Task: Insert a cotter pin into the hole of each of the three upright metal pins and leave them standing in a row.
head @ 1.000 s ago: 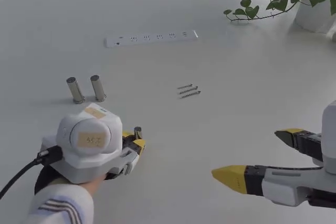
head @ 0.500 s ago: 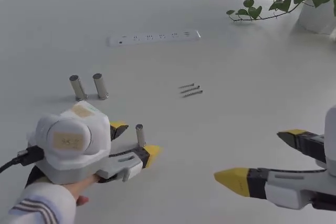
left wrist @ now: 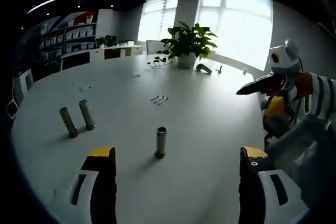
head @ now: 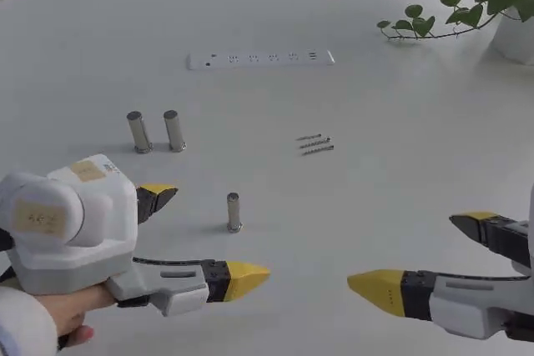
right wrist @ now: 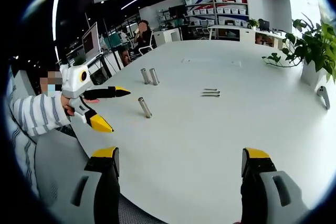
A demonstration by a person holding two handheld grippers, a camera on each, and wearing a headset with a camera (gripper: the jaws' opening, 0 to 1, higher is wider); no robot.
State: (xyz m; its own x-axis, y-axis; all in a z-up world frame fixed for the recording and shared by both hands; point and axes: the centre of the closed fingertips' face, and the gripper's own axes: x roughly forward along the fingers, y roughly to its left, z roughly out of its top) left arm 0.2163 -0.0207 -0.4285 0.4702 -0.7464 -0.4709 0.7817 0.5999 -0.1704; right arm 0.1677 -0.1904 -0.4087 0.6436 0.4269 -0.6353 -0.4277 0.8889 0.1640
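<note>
Head view cuts off right gripper [head: 400, 251] behind its fingers [head: 377, 288].

White, yellow-tipped hand-held gripper [head: 209, 233]; striped sleeve [right wrist: 31, 113]

cotter pins [head: 314, 143]: too small for detail | right gripper [head: 402, 251]: body cut off by picture edge
</note>
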